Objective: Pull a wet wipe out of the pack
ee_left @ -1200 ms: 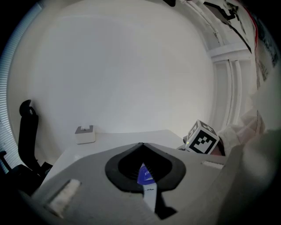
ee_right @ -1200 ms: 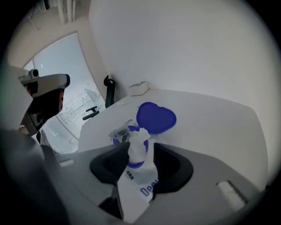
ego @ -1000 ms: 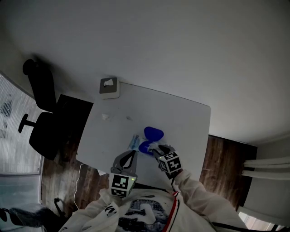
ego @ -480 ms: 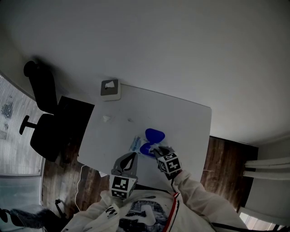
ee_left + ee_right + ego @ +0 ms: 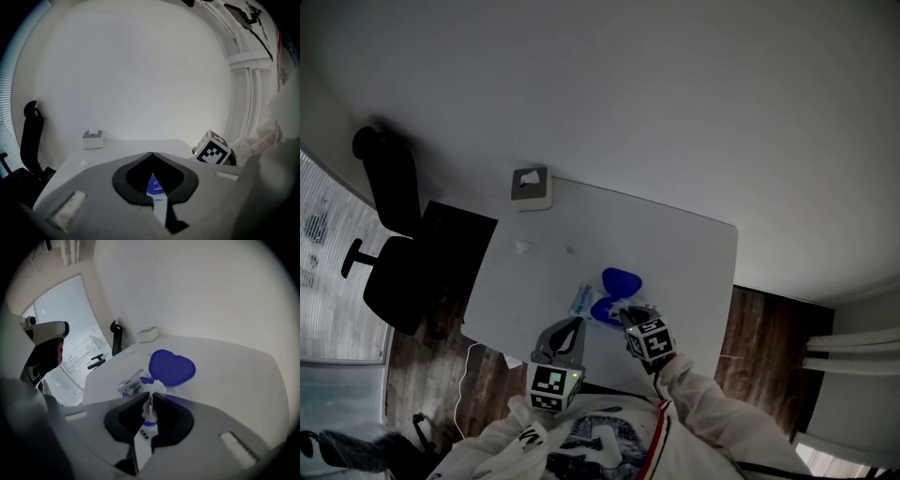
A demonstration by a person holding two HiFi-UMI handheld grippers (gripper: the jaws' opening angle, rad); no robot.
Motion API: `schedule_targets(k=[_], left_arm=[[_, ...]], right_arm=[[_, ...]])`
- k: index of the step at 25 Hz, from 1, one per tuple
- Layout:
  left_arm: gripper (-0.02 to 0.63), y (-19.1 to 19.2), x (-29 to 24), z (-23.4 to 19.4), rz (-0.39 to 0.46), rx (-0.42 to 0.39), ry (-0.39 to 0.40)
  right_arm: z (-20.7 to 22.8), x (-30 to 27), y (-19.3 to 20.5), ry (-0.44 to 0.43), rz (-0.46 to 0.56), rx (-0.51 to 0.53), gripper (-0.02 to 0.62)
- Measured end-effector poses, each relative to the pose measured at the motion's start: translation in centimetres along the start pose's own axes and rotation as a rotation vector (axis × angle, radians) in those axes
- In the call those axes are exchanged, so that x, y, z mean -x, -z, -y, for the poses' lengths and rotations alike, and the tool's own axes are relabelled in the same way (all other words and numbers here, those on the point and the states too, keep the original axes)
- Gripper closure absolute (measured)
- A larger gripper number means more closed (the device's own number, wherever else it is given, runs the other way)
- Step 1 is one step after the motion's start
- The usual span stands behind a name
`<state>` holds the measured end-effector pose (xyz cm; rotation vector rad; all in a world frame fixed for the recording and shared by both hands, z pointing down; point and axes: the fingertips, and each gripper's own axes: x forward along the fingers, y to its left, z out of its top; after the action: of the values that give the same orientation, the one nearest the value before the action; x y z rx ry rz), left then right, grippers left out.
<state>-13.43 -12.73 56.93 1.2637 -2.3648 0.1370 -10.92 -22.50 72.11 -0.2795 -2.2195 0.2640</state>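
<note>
Wipe (image 5: 150,405) pinched by just-closed right gripper (image 5: 150,393); left gripper (image 5: 152,153) seemingly clamps mostly hidden pack (image 5: 156,186).

My head cam shows a white long-sleeve top (image 5: 487,448) w/ a dark print (image 5: 586,436) on the chest and a thin red stripe (image 5: 660,436) down the R side. The R sleeve (image 5: 703,396) is pale and baggy. L gripper (image 5: 578,320) has a grey shell, and its L cube (image 5: 549,386) carries black-on-white square markers w/ a small green light (image 5: 574,373) beside it. R gripper (image 5: 624,311) has a matching R cube (image 5: 652,339). Close up, the fingers (image 5: 93,197) are grey plastic w/ black lining (image 5: 171,420) and pale rectangular insets (image 5: 70,211).
</note>
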Motion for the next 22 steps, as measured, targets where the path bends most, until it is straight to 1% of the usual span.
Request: schedule_targets(k=[4, 10, 17, 22], left_arm=[[0.601, 0.0, 0.3, 0.0, 0.003, -0.005, -0.003], [0.601, 0.4, 0.6, 0.2, -0.009, -0.011, -0.004], [0.601, 0.5, 0.8, 0.5, -0.012, -0.012, 0.002], [0.601, 0.0, 0.7, 0.6, 0.000, -0.021, 0.014]], right_arm=[[-0.3, 0.0, 0.2, -0.003, 0.001, -0.001, 0.583], [-0.5, 0.2, 0.3, 0.001, 0.009, 0.001, 0.586], [-0.8, 1.3, -0.5, 0.001, 0.044, -0.011, 0.586], [-1.0, 2.5, -1.4, 0.008, 0.090, -0.028, 0.586]])
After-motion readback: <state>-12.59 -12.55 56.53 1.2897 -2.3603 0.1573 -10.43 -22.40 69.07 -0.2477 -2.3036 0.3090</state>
